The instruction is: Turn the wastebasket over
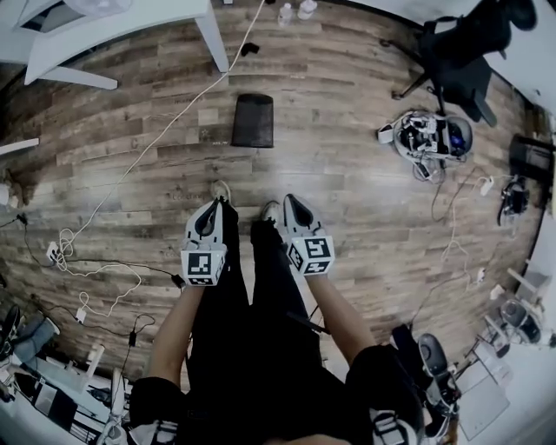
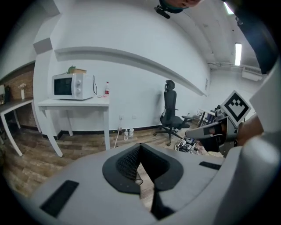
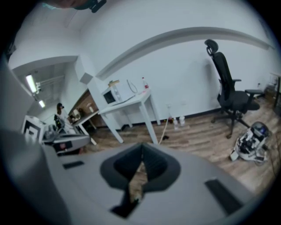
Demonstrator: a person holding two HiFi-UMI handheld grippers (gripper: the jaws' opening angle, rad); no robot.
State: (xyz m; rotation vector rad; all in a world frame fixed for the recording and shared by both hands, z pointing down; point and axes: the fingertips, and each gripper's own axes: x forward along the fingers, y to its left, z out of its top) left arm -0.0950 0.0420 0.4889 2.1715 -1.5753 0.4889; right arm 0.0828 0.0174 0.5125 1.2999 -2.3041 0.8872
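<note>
The wastebasket (image 1: 253, 120) is a dark, flat-sided bin lying on the wooden floor ahead of the person's feet. It shows only in the head view; the gripper views look level across the room and their own grey bodies hide the floor close by. My left gripper (image 1: 214, 205) and right gripper (image 1: 292, 202) hang side by side above the shoes, well short of the bin. The left gripper (image 2: 140, 146) has its jaws together with nothing between them. The right gripper (image 3: 142, 146) is likewise shut and empty.
A white table (image 1: 211, 35) stands at the back left, with a microwave (image 2: 73, 85) on it. An office chair (image 1: 459, 54) and a round device (image 1: 432, 135) sit at the right. A white cable (image 1: 165, 130) crosses the floor at the left. Two bottles (image 1: 295, 10) stand by the wall.
</note>
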